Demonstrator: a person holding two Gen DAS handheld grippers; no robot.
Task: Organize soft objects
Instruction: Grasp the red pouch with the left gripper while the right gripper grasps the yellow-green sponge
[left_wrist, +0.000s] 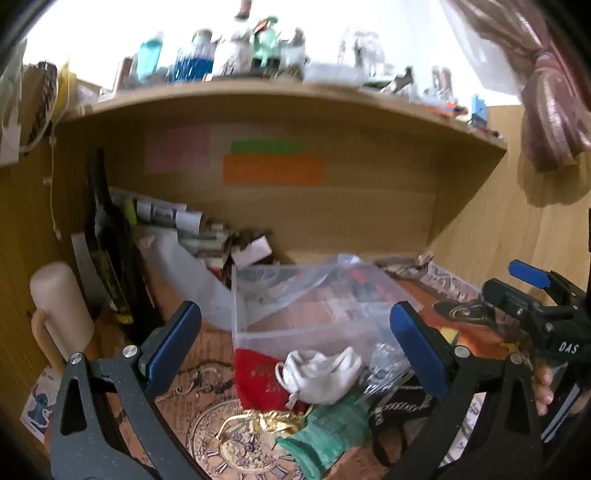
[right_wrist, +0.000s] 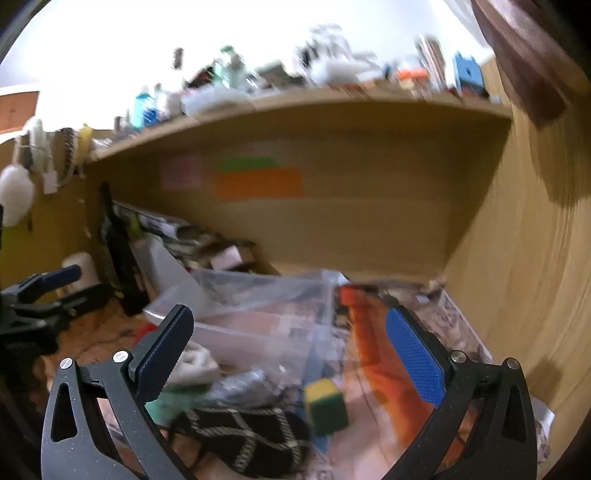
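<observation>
A pile of soft things lies on the patterned desk mat in front of a clear plastic bin (left_wrist: 314, 306). In the left wrist view I see a white cloth pouch (left_wrist: 321, 373), a red cloth (left_wrist: 258, 376), a green cloth (left_wrist: 332, 424), a gold item (left_wrist: 269, 422) and a black patterned strap (left_wrist: 399, 413). My left gripper (left_wrist: 295, 350) is open and empty above the pile. The right wrist view shows the black patterned pouch (right_wrist: 243, 435), a yellow-green sponge (right_wrist: 327, 404), the white pouch (right_wrist: 195, 363) and the bin (right_wrist: 255, 314). My right gripper (right_wrist: 291, 362) is open and empty above them.
A wooden desk hutch with coloured sticky notes (left_wrist: 273, 170) backs the scene, its top shelf (left_wrist: 280, 92) crowded with bottles. A cream mug (left_wrist: 61, 306), a dark bottle (left_wrist: 107, 236) and stacked boxes stand at the left. The wooden side wall (right_wrist: 517, 277) is at the right.
</observation>
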